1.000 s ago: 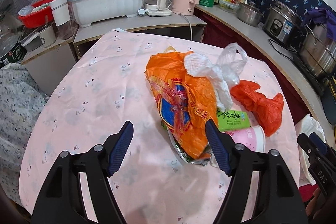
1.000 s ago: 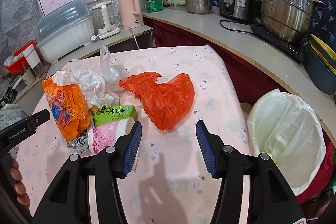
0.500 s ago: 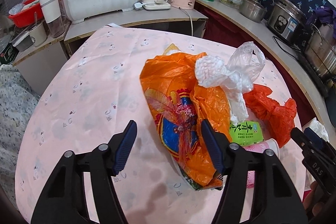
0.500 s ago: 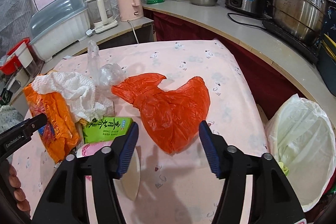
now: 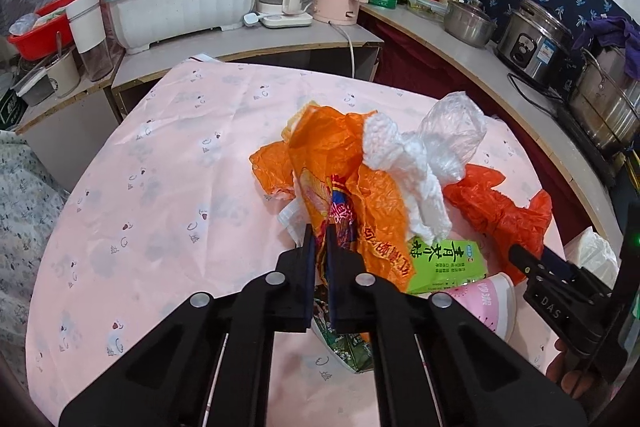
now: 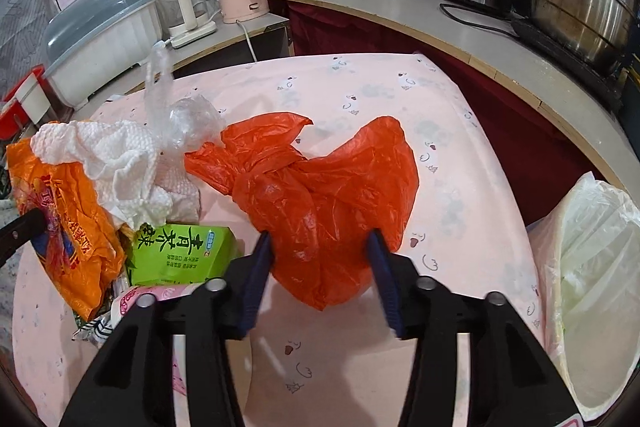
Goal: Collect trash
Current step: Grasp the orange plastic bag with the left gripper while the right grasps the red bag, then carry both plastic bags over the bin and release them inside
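Left claw (image 5: pixel 319 243) is pinching a fold of the orange snack bag (image 5: pixel 352 187) in the pile mid-bench (image 5: pixel 160 167). Right claw (image 6: pixel 320 247) is sitting wide around the red plastic bag (image 6: pixel 320 187), not squeezing. I'd lift the orange bag slowly since the paper towel (image 5: pixel 404 171) is draped on it, then swing toward the lined bin (image 6: pixel 592 267).

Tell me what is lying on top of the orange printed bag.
A crumpled white paper towel drapes over the orange printed bag, and a clear plastic bag rests against the towel. The left hand-held gripper pinches the bag's film. Anything beneath the bag is mostly covered.
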A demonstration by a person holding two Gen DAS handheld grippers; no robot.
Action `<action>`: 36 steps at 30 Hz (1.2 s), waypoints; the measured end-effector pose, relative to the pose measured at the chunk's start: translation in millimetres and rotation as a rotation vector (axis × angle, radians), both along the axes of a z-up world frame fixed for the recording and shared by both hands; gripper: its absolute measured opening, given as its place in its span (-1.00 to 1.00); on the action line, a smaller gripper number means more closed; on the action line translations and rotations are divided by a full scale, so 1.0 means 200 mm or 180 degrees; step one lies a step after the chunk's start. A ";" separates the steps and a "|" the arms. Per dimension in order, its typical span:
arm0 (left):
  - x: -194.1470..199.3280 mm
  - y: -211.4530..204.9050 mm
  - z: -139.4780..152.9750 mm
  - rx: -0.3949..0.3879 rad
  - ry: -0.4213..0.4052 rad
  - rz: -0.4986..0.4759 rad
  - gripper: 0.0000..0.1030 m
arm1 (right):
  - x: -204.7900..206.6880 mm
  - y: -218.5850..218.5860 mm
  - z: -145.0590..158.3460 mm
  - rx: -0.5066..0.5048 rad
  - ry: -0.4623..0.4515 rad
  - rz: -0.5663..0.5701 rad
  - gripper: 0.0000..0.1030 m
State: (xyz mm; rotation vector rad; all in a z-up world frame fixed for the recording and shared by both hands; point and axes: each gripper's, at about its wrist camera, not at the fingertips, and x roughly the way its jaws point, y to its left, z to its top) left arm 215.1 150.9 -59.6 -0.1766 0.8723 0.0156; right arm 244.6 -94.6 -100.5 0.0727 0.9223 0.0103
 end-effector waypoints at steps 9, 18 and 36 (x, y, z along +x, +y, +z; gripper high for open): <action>-0.09 -0.03 0.15 0.0019 -0.0202 0.0001 -0.92 | -0.09 -0.03 0.12 0.0098 -0.0198 -0.0005 -0.66; -0.23 -0.10 0.31 0.0000 -0.0429 -0.0080 -0.93 | -0.29 -0.15 0.34 0.0133 -0.0551 -0.0152 -0.67; -0.48 -0.63 0.48 0.0091 -0.0651 -0.0708 -0.93 | -0.72 -0.55 0.54 0.0150 -0.0842 -0.0636 -0.67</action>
